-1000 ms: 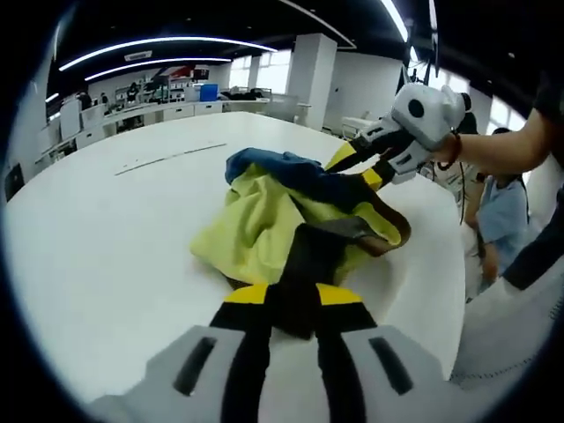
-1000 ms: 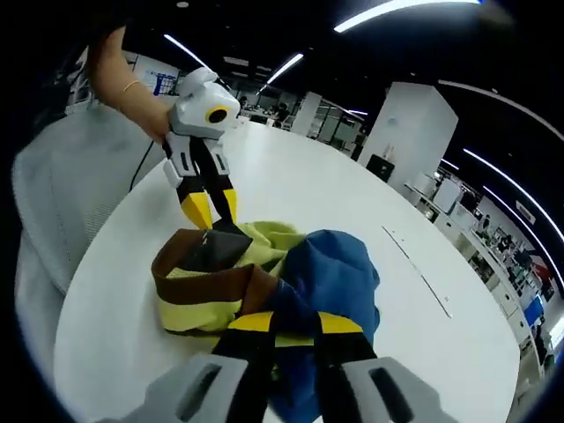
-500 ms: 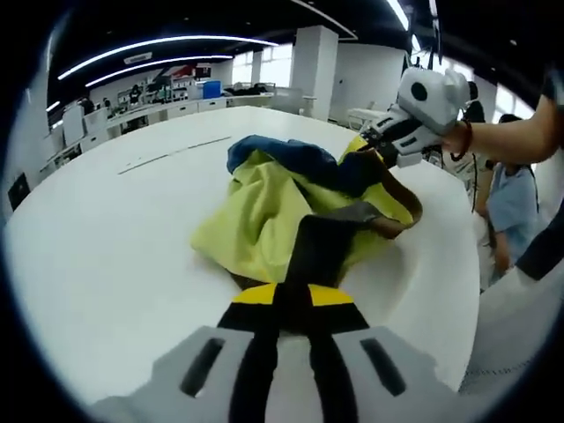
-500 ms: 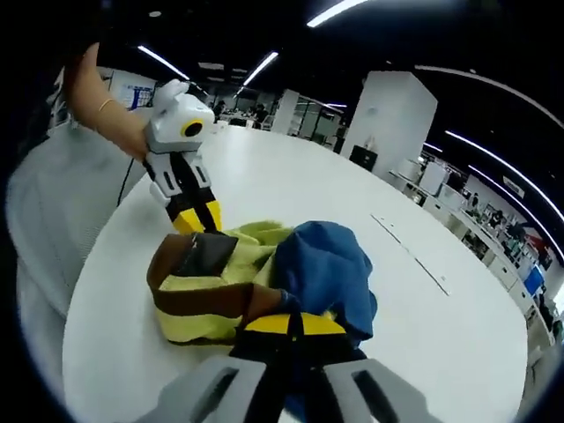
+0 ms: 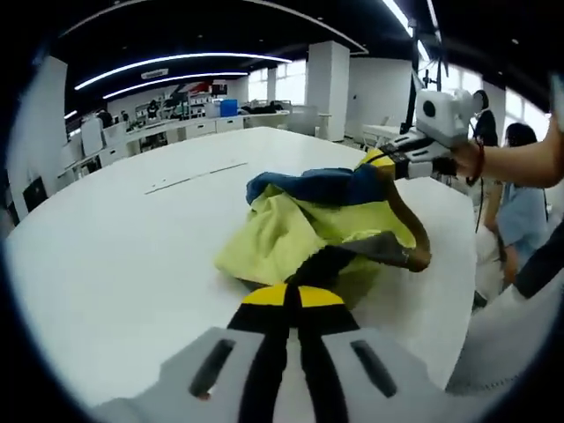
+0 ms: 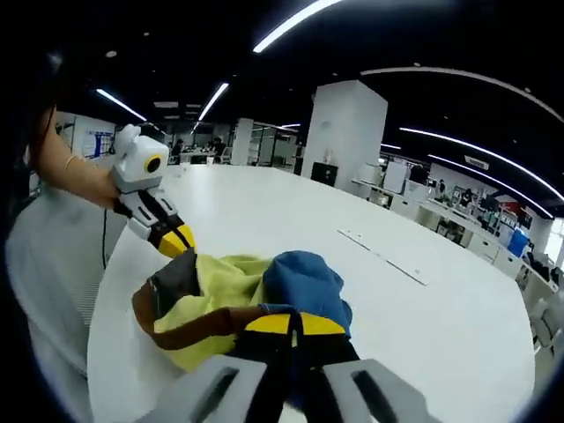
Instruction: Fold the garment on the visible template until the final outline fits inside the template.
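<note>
1. The white bench (image 5: 115, 247) is wide, with a rounded edge, and it carries the garment. In the right gripper view the bench (image 6: 291, 211) continues far behind the cloth.
2. The garment (image 5: 300, 233) lies bunched on the bench near its edge, not flat. It is mostly yellow-green, with a blue part on top and a brown band along one border. In the right gripper view the garment (image 6: 220, 295) shows the blue part on the right and the brown band curving at the left.
3. The left gripper (image 5: 295, 295) has its yellow-tipped fingers pressed together on a dark fold of the garment. In the right gripper view the left gripper (image 6: 176, 240) comes in from the left, its tips touching the grey corner of the cloth.
4. The right gripper (image 6: 295, 324) has its fingers together on the blue cloth. In the left gripper view the right gripper (image 5: 383, 161) meets the blue and brown edge; there the closure is hard to see, probably clamped.
5. A thin line (image 5: 196, 176) is marked on the bench well behind the garment.
</note>
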A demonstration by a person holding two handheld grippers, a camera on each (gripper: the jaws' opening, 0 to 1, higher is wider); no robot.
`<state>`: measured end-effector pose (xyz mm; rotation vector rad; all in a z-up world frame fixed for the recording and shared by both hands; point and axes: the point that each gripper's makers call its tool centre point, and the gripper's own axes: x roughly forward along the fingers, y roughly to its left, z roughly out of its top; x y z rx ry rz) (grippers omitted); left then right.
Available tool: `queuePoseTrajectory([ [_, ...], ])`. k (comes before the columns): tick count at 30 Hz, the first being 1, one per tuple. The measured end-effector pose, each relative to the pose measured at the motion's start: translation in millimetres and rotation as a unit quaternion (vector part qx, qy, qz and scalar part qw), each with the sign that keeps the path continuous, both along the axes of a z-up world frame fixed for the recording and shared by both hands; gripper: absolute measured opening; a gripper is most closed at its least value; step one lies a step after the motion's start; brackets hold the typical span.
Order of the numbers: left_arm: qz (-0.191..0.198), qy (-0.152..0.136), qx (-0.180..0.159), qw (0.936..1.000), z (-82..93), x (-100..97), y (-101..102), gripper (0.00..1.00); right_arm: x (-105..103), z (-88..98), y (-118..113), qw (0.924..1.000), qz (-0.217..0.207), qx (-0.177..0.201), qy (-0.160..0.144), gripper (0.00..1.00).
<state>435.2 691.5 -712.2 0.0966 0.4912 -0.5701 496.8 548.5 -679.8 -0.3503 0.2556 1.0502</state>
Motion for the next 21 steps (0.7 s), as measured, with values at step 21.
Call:
queuePoseTrajectory([
  [21,0.058,-0.062,-0.052,0.9950,70.6,-4.2,31,0.00,2,80.6,-47,0.9930,-0.077,0.087,-0.021,0.00],
])
